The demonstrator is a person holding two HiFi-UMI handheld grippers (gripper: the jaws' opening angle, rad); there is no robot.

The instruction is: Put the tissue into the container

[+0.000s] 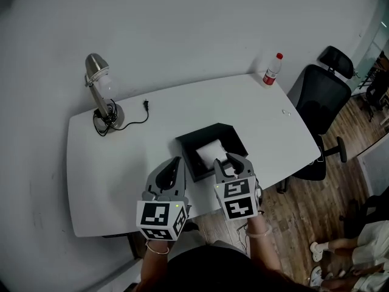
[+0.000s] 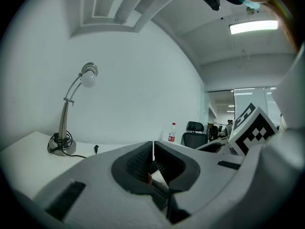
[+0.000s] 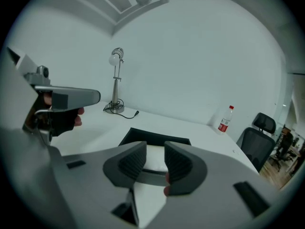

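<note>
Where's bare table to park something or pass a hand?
Bare: front-left of the table, from the lamp to the left gripper; the right side between the container and the bottle. Crowded: the front edge, where the left gripper and right gripper sit at the container holding the tissue.

You're looking steeply down on the counter from your head camera; both gripper cameras are facing low across it, sharing the lamp.

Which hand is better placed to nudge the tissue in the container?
Probably right: the right gripper hovers at the container rim, jaws apart, aimed at the tissue; the left gripper is shut, left of the container.
</note>
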